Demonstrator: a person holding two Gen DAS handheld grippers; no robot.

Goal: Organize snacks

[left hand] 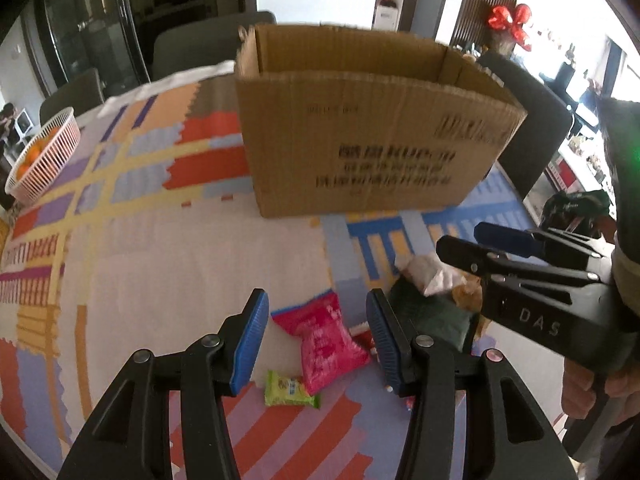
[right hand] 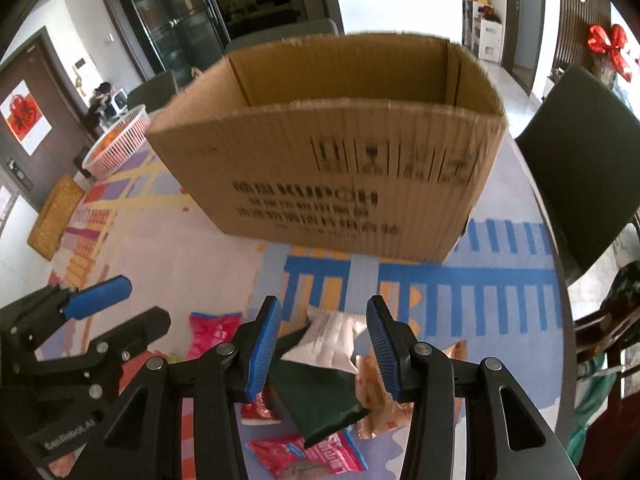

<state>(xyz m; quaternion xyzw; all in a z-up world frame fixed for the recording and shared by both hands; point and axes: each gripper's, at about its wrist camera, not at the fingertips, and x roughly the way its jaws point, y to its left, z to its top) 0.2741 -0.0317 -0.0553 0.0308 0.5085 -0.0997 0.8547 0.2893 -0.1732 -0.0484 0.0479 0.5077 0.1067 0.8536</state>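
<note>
An open cardboard box (left hand: 360, 136) stands on the patterned tablecloth; it also shows in the right wrist view (right hand: 332, 168). My left gripper (left hand: 316, 340) is open above a pink snack packet (left hand: 324, 340) and a small green packet (left hand: 290, 390). My right gripper (right hand: 322, 352) is open over a pile of snacks: a dark green packet (right hand: 320, 396), a white packet (right hand: 328, 340), an orange-and-white packet (right hand: 374, 400) and a red packet (right hand: 312, 456). The right gripper also shows at the right of the left wrist view (left hand: 492, 244), above the white packet (left hand: 432, 276).
A white basket of oranges (left hand: 44, 152) sits at the table's far left. Dark chairs (right hand: 580, 168) stand around the table. A woven mat (right hand: 56, 216) lies at the left edge. The person's hand (left hand: 592, 384) holds the right gripper.
</note>
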